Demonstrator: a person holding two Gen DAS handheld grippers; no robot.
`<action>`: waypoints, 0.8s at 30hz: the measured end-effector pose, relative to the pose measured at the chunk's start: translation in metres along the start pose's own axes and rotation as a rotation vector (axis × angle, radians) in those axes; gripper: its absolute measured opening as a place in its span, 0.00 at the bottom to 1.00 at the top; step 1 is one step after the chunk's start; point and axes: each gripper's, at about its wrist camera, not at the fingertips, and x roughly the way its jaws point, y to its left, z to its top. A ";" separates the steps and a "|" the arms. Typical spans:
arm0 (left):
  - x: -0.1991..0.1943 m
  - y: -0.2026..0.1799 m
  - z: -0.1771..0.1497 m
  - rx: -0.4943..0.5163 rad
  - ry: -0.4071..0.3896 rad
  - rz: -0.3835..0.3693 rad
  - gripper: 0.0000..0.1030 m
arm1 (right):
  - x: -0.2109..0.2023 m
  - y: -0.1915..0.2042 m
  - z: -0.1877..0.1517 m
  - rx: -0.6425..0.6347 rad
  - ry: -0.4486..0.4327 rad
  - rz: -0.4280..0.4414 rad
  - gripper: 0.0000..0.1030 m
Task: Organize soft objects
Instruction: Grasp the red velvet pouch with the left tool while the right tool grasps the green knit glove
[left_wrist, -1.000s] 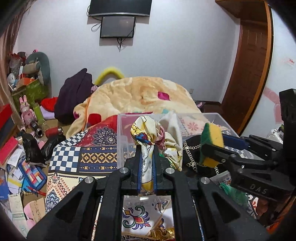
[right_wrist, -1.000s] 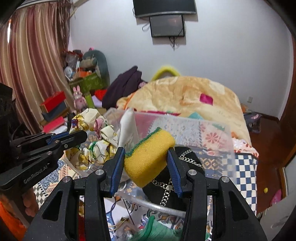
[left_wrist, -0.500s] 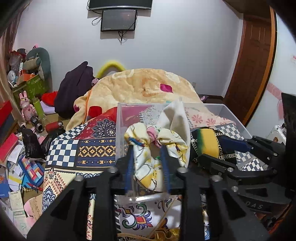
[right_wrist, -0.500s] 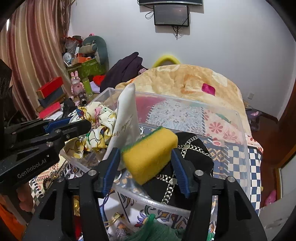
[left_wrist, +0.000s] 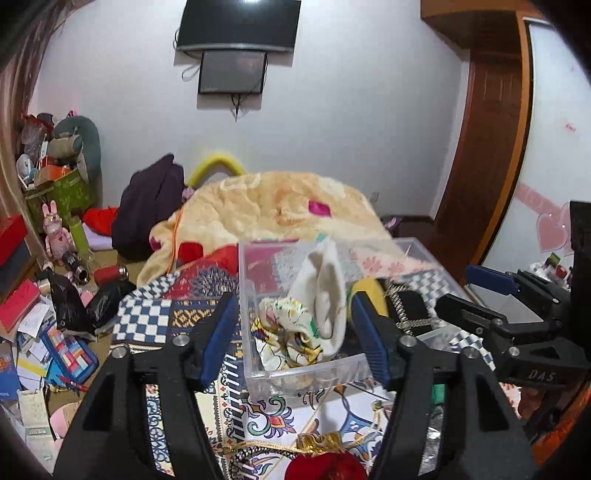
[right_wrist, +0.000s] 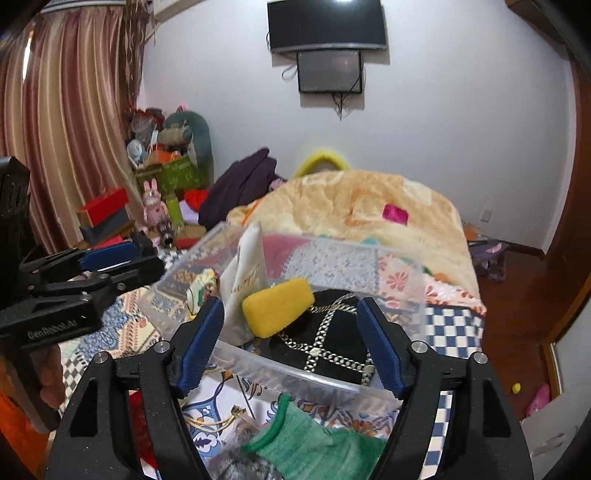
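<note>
A: In the left wrist view, what do you see?

B: The left gripper (left_wrist: 295, 328) has its jaws wide apart and grips nothing. Between them, at 12 o'clock, the floral cloth (left_wrist: 291, 332) lies inside the clear bin (left_wrist: 306, 373). The yellow sponge (left_wrist: 369, 291) is at 1 o'clock, partly hidden.

A: And the right wrist view?

B: The right gripper (right_wrist: 291, 339) is also spread wide and empty. The yellow sponge (right_wrist: 279, 312) rests in the clear bin (right_wrist: 295, 369) on a black bag (right_wrist: 332, 343), at 12 o'clock. A green cloth (right_wrist: 306, 439) lies at 6 o'clock.
</note>
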 end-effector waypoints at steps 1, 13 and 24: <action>-0.007 -0.001 0.001 0.005 -0.012 -0.004 0.66 | -0.007 -0.002 0.000 0.003 -0.017 -0.003 0.75; -0.029 -0.006 -0.031 0.030 0.046 -0.043 0.80 | -0.031 -0.013 -0.030 0.010 -0.022 -0.048 0.77; -0.011 -0.001 -0.092 -0.015 0.220 -0.083 0.80 | 0.002 -0.032 -0.087 0.088 0.170 -0.063 0.77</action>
